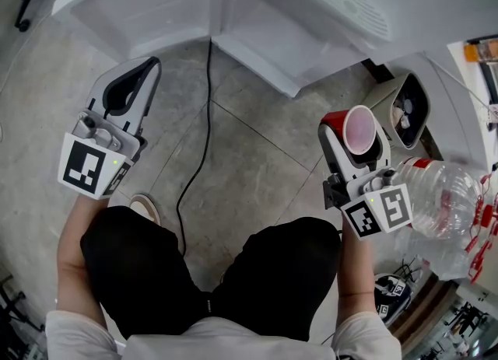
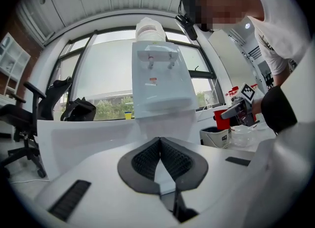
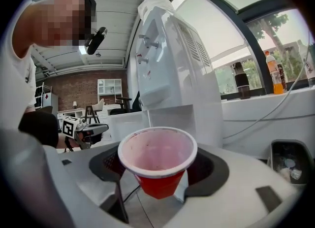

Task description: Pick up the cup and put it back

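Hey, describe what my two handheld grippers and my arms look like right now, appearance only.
The left gripper and right gripper both have glossy white plastic bodies and two curved jaws lined with dark grey ribbed pads. The left marker cube and right marker cube are white with black square patterns. Your arms are bare below short white sleeves.

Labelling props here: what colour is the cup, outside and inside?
Red outside, pale pink inside, white rim; the cup shows best in the right gripper view.
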{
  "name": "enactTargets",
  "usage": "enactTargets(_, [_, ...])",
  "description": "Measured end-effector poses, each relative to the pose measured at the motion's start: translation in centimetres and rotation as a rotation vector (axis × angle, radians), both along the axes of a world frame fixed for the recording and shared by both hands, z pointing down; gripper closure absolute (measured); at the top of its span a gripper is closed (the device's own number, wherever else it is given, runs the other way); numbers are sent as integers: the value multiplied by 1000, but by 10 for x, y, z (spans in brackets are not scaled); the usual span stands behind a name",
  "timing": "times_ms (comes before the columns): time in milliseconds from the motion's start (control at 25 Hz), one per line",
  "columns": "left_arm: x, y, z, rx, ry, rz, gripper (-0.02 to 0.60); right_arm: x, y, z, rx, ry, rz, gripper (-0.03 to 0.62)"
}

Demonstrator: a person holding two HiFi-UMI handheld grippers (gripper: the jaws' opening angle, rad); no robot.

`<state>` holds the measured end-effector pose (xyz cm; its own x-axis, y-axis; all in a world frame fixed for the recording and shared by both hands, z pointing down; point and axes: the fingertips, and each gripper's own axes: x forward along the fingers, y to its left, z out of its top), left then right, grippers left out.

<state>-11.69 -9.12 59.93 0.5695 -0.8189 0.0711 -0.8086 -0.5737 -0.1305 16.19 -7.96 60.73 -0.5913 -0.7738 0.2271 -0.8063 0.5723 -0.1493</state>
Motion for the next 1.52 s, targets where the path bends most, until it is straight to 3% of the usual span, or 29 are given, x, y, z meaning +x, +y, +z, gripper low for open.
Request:
enactTargets(320, [7, 3, 2, -9, -3, 29, 558, -29, -20, 25, 0, 18, -37, 244])
enactTargets(520, [11, 5, 7, -25, -7, 47, 558, -61, -49, 61, 33, 91, -70, 244])
enactTargets(640, [12, 7, 8, -26, -16, 60, 558, -83, -73, 97, -15, 121, -88, 244])
enactTargets(880, [-1, 8, 16, -55, -28, 34, 558, -103, -117, 152, -72, 187, -45, 244])
enactTargets(1200, [-6, 5, 20, -56, 33, 56, 558, -118, -170, 182, -66, 299, -23, 244])
enactTargets(1520, [-5, 2, 26, -85, 32, 58, 558, -124, -199, 195, -73, 316, 17, 244])
